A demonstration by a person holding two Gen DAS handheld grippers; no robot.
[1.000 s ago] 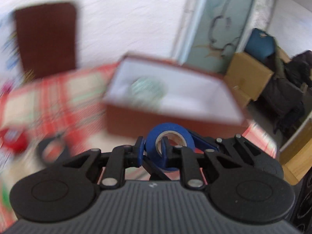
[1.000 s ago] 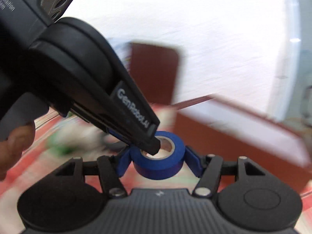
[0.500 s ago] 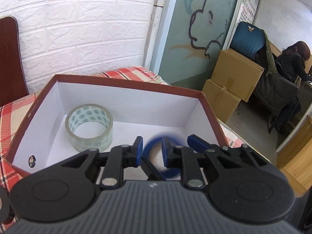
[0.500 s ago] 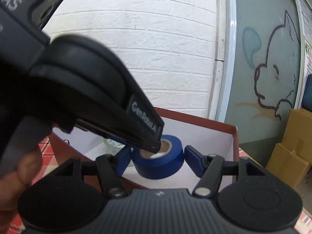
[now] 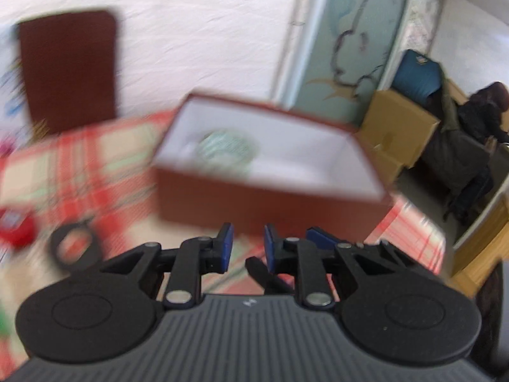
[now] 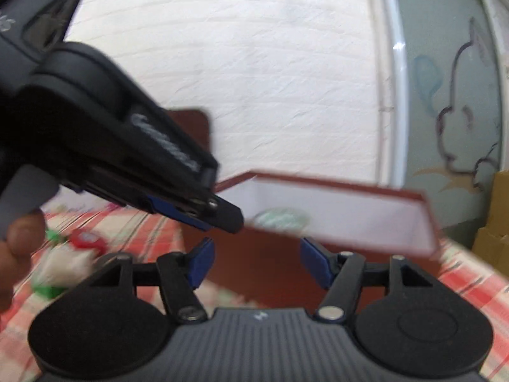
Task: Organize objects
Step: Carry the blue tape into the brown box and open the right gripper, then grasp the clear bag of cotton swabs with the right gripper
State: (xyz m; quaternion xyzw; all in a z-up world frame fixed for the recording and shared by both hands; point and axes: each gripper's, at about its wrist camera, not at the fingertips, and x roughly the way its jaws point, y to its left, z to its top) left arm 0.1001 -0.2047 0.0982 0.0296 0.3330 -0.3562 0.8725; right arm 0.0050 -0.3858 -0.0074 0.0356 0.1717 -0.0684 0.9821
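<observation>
A brown box with white inside (image 5: 270,197) stands on the checked tablecloth, also in the right wrist view (image 6: 334,197). A patterned clear tape roll (image 5: 227,149) lies in it, also visible from the right (image 6: 281,219). The blue tape roll is not in view. My left gripper (image 5: 246,248) is empty, its jaws slightly apart, just before the box's near wall. It shows from the side in the right wrist view (image 6: 222,215). My right gripper (image 6: 257,265) is open and empty, close behind the left one. Both views are blurred.
A black tape ring (image 5: 74,246) and a red object (image 5: 16,227) lie on the cloth (image 5: 79,165) at the left. Red and green items (image 6: 66,261) lie at the left too. A brown chair back (image 5: 68,67) stands by the wall. Cardboard boxes (image 5: 404,127) stand at the right.
The blue tape roll has left both grippers and is out of sight. Both grippers have pulled back from over the box to its near side. The right jaws have widened.
</observation>
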